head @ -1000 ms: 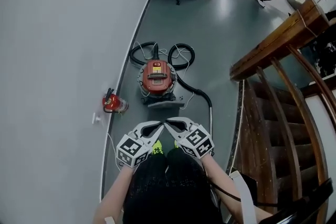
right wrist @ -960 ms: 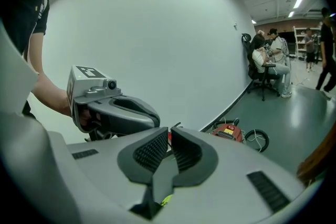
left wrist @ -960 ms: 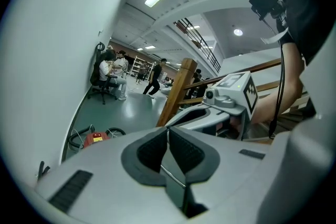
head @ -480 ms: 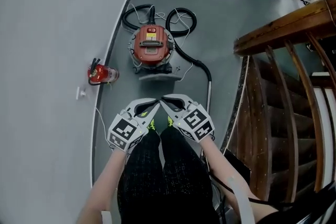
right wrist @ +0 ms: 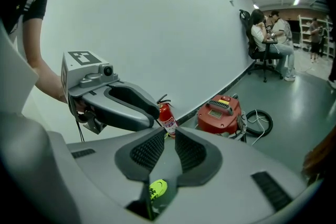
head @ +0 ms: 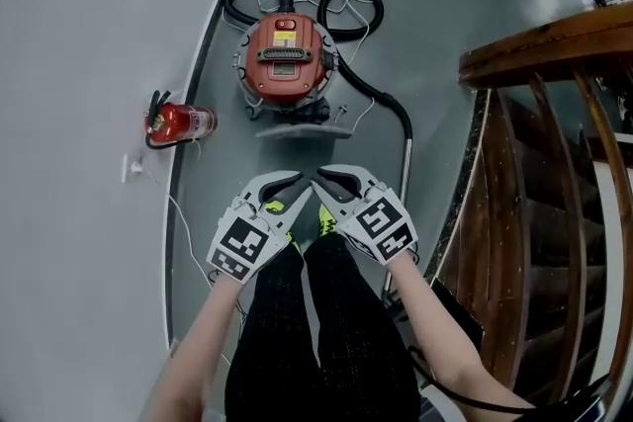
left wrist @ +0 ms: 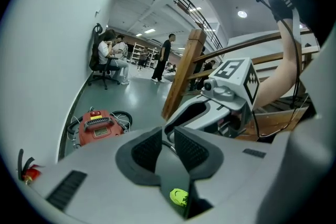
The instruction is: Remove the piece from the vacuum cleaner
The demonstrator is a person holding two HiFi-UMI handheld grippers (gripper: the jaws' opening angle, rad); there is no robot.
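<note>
One red vacuum cleaner is sitting on the grey floor by the curved wall. You are holding the left gripper and right gripper well short of it, side by side. Both jaws have just been opening and are standing slightly parted, gripping nothing.

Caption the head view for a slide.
Left claw and right claw, jaws just opening and empty, hover above the person's legs before the red vacuum cleaner.
</note>
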